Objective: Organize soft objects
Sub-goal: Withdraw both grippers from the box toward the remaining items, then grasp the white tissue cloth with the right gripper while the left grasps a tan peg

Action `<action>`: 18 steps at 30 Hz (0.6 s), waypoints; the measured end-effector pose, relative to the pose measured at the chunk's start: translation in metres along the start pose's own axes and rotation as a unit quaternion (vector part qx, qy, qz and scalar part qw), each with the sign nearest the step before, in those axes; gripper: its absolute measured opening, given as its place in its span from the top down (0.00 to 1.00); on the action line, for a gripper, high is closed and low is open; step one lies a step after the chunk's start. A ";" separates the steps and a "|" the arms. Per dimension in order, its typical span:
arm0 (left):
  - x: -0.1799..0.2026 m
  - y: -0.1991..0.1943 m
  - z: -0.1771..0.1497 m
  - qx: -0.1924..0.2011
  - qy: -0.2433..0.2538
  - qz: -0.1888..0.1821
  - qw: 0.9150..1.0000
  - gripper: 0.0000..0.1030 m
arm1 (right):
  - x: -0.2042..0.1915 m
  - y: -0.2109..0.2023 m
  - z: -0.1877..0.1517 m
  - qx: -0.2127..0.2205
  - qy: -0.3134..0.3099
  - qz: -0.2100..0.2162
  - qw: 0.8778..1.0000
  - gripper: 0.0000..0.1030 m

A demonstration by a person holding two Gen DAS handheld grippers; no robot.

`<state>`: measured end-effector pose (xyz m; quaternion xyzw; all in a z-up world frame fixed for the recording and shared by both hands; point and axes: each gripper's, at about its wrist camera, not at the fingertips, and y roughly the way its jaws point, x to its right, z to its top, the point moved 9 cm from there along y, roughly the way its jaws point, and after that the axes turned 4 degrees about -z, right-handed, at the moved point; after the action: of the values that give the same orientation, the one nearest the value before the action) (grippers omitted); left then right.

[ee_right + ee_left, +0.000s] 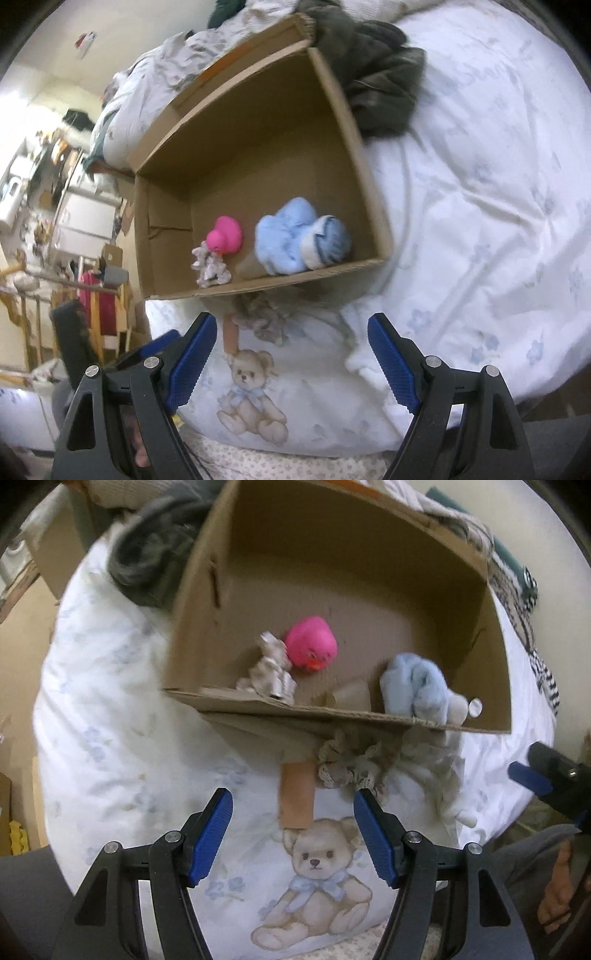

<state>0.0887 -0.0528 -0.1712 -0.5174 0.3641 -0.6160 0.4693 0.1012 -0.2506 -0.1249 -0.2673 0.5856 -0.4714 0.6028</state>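
Both jaws stand wide apart and hold nothing: left gripper (293, 832) and right gripper (291, 360) hover over the bed (480, 192), pointed at the box (255, 155). Bed first: white quilt with pale blue flowers and a printed teddy (314, 878) right under the grippers. Dark clothing (380, 85) heaped at the box's far corner. Box next: open cardboard, sitting on the quilt, near wall towards the grippers. Inside, along that near wall: blue plush (299, 236), pink duck (310, 642) beside it, and a small pale lace scrunchie (267, 672) touching the duck. Still outside, on the quilt against the box's near wall: a second lace scrunchie (347, 768), with a tan strip (297, 794) just beside it (tape or bandage, cannot tell) and a white fluffy item (439, 771) on the other side, blurred. Judgement: step in hand is picking up one of the loose pieces, the outside scrunchie being nearest the left gripper. To do it well, come down with one finger each side of the ruffle, close on the bunched fabric alone and not the quilt, lift clear of the cardboard edge, then release into bare floor towards the box's back. Right gripper suits the white fluffy item.
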 end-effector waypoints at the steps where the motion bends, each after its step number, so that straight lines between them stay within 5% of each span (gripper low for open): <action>1: 0.002 0.007 0.000 -0.008 0.006 0.002 1.000 0.37 | 0.005 0.000 0.000 -0.001 0.006 -0.003 1.000 0.14; 4: 0.007 0.024 0.000 -0.026 0.021 0.015 0.999 0.37 | 0.022 0.000 -0.001 -0.008 0.026 -0.006 1.000 0.14; 11: 0.016 0.055 -0.003 -0.060 0.048 0.036 0.996 0.58 | 0.045 0.019 -0.013 -0.055 0.032 -0.045 0.997 0.14; 13: 0.015 0.055 -0.002 -0.060 0.049 0.036 0.996 0.65 | 0.045 0.030 -0.018 -0.077 0.021 -0.056 0.995 0.14; 15: 0.015 0.055 -0.002 -0.061 0.050 0.038 0.996 0.84 | 0.044 0.038 -0.021 -0.089 0.006 -0.068 0.994 0.14; 18: 0.014 0.053 -0.001 -0.061 0.042 0.026 0.997 0.92 | 0.042 0.049 -0.025 -0.104 -0.008 -0.083 0.991 0.14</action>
<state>0.0978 -0.0818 -0.2164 -0.5089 0.4337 -0.6015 0.4373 0.0845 -0.2622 -0.1909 -0.3801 0.6024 -0.4543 0.5351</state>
